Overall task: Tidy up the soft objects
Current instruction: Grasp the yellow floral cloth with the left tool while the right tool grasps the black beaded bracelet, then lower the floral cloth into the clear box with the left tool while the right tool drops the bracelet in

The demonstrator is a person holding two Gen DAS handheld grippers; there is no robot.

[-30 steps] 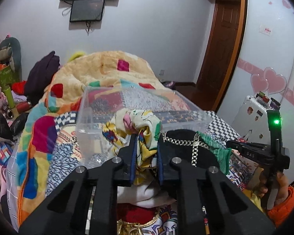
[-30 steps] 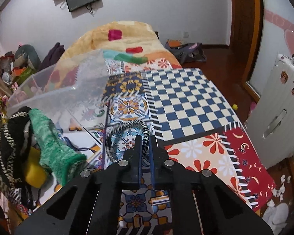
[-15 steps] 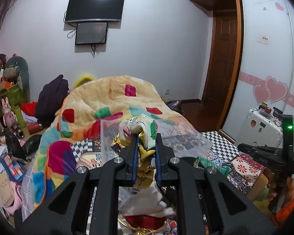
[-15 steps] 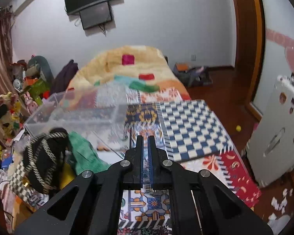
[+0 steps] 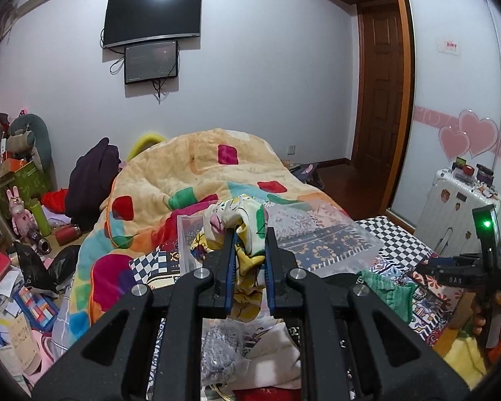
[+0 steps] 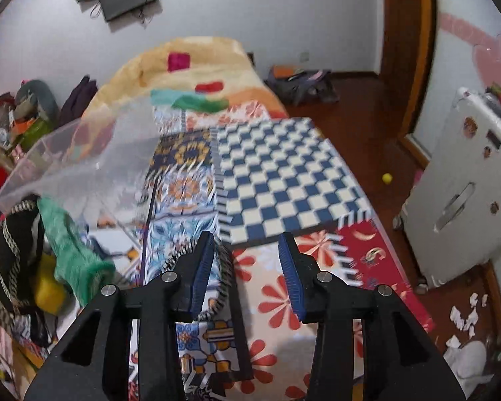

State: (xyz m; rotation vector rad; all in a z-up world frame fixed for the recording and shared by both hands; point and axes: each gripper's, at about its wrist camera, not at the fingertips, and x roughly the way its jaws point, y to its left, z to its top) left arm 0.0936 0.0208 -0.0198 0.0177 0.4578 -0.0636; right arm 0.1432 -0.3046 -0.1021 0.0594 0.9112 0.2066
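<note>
Patchwork bedding (image 6: 277, 180) carries a clear bin (image 5: 317, 234); before it, left gripper (image 5: 249, 254) pinches patterned cloth (image 5: 237, 214), right gripper (image 6: 247, 267) spread.

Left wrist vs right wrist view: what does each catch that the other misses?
Only the left wrist view: the left gripper shut on a yellow patterned cloth, and the right gripper seen from the side. Only the right wrist view: the right gripper open, a black-and-white braided cord by its left finger, a yellow ball on the floor. Both: the clear plastic bin, the green knit item, the white suitcase.
</note>
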